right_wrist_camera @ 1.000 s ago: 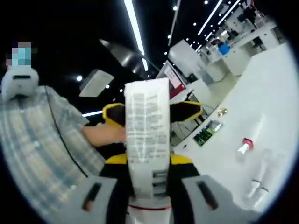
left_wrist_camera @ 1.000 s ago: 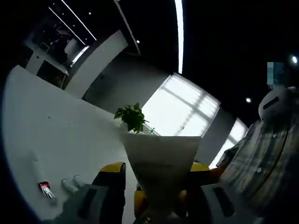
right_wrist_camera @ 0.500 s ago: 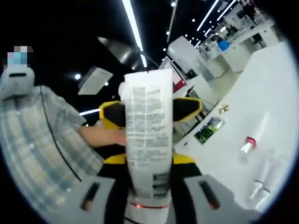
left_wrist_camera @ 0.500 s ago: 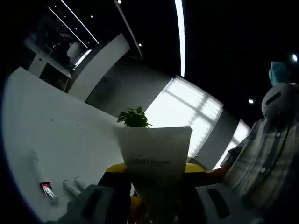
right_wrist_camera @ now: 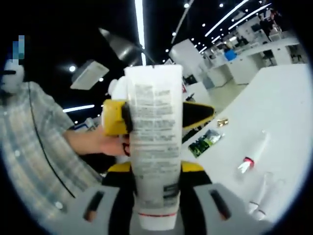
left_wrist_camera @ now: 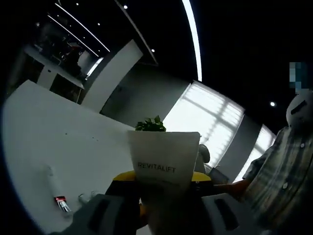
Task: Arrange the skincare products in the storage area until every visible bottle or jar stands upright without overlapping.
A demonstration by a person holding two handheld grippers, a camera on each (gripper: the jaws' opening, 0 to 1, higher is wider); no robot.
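Person: a person in a checked shirt (right_wrist_camera: 29, 147) is standing at the left in the right gripper view, and at the right in the left gripper view.
Hand: the person's hand (right_wrist_camera: 105, 144) is showing just behind the white tube.
White tube: a white tube (right_wrist_camera: 154, 142) is being held up in the air, above the bench. In the left gripper view its wide flat end (left_wrist_camera: 164, 159) is showing the word REVITALIFT.
Right gripper: the right gripper (right_wrist_camera: 156, 196) is pinching the lower part of the white tube, near the red line around it.
Left gripper: the left gripper (left_wrist_camera: 164, 196) is pinching the same white tube. Its yellow and black fingers (right_wrist_camera: 115, 117) are pressing on both sides of the tube higher up in the right gripper view.
Bench: the white bench (right_wrist_camera: 274, 112) is stretching out at the right in the right gripper view, and at the left in the left gripper view.
Small tube: a thin white tube with a red band (right_wrist_camera: 250, 156) is lying flat on the bench.
Two more tubes: two white tubes (right_wrist_camera: 261, 196) are lying side by side near it, closer to the edge.
Plant: a green plant (left_wrist_camera: 150, 125) is peeking over the top of the white tube in the left gripper view.
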